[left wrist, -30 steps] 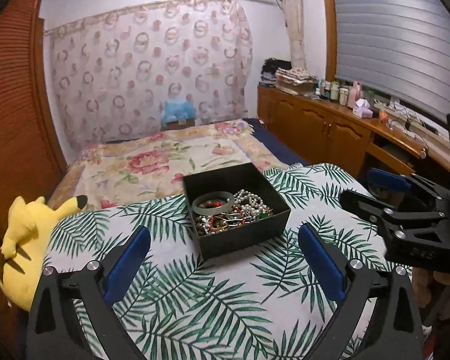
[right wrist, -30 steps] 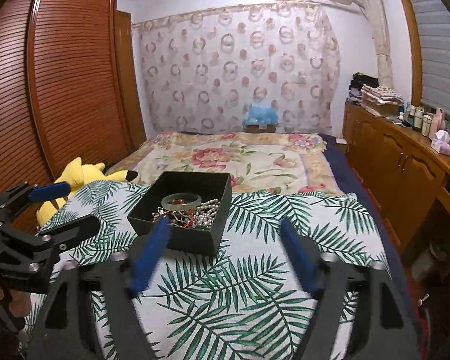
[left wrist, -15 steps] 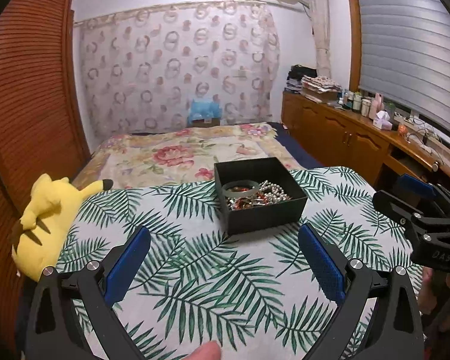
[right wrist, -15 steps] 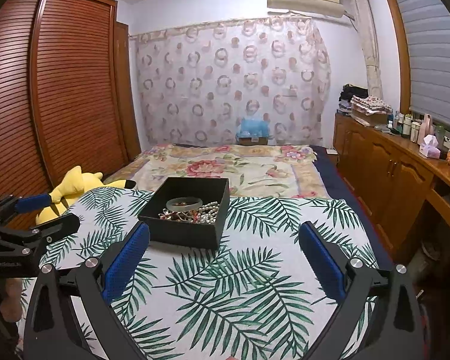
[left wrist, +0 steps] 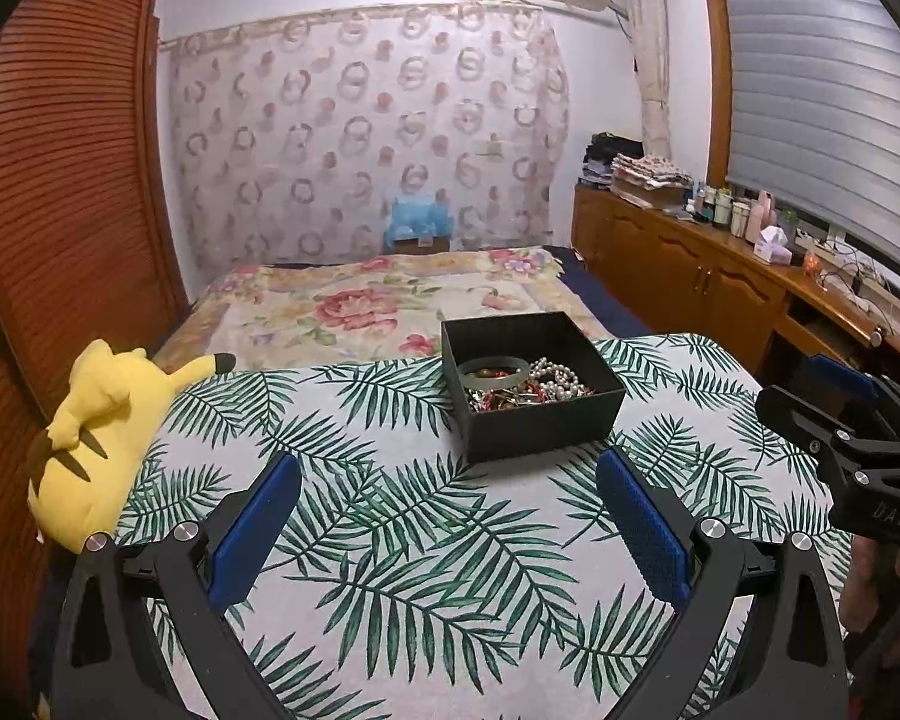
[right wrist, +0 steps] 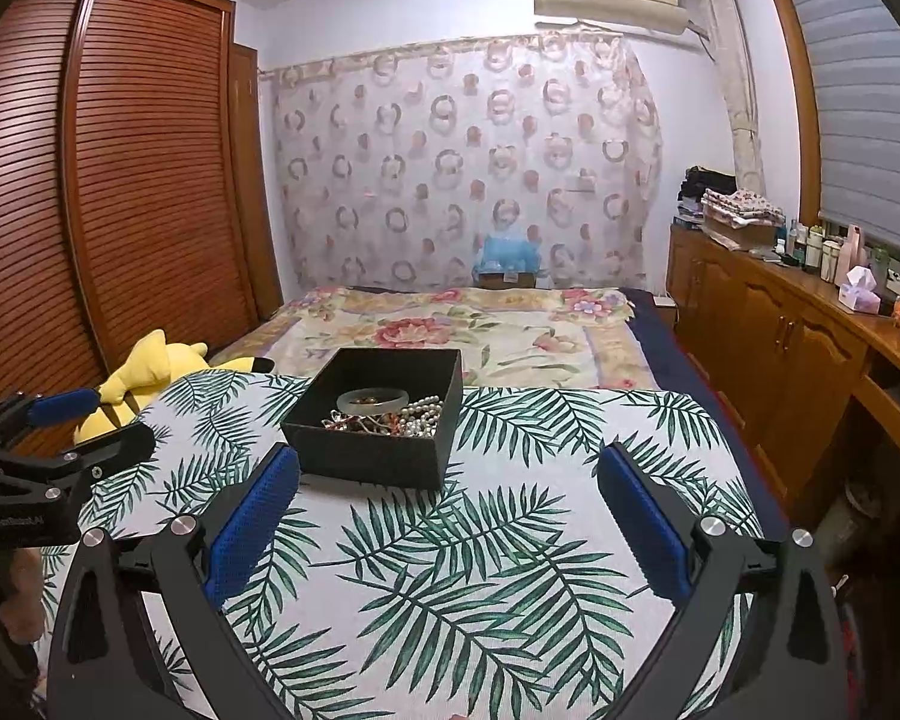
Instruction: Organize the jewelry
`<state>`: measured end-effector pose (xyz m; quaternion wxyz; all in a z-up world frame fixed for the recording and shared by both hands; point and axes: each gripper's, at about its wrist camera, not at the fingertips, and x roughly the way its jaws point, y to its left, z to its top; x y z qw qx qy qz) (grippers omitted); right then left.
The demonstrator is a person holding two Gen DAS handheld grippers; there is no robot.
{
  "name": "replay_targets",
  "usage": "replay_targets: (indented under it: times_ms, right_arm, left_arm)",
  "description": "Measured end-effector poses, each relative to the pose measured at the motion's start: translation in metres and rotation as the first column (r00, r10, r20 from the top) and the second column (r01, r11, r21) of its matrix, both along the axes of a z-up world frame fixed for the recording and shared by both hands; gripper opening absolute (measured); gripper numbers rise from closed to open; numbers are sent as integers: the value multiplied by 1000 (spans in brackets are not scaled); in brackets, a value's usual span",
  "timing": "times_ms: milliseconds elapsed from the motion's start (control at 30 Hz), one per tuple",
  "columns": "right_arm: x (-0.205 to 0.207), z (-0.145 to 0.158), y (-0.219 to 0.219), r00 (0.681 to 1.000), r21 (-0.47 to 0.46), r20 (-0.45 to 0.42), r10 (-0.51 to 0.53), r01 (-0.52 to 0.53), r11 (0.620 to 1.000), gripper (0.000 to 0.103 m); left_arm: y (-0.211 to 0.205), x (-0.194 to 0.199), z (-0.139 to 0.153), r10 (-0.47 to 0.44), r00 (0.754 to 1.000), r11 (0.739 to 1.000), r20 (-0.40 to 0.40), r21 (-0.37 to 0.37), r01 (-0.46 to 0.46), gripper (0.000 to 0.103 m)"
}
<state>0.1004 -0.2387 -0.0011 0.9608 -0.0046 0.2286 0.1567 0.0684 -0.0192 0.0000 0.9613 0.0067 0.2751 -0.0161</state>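
Note:
A black open box (left wrist: pixel 540 426) (right wrist: pixel 360 456) stands on the palm-leaf cloth (left wrist: pixel 402 540) (right wrist: pixel 480 570). It holds a pale green bangle (left wrist: pixel 493 369) (right wrist: pixel 372 400), a white pearl strand (left wrist: pixel 561 378) (right wrist: pixel 423 414) and tangled red and metal jewelry (left wrist: pixel 504 399) (right wrist: pixel 354 420). My left gripper (left wrist: pixel 447 516) is open and empty, held back from the box; it also shows at the left edge of the right wrist view (right wrist: pixel 84 426). My right gripper (right wrist: pixel 447 510) is open and empty, near the box's right front; it also shows in the left wrist view (left wrist: pixel 810 396).
A yellow plush toy (left wrist: pixel 102 420) (right wrist: pixel 144 378) lies at the cloth's left edge. A floral bedspread (left wrist: pixel 378 306) lies beyond the box. A wooden cabinet (left wrist: pixel 720 288) with bottles runs along the right wall, a slatted wardrobe (right wrist: pixel 120 180) on the left.
Both grippers have pulled back and up from the box, so it looks smaller and farther. Jewelry stays in the box. Both stay open.

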Motion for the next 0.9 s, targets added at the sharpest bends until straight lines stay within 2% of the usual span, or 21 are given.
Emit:
replay_targets:
  times_ms: [900]
  right_arm:
    - [0,-4,1,1000,2,-4,0,0,1000,100]
  left_arm:
    - [-5,-5,6,3,1000,1000,17,5,-3,95]
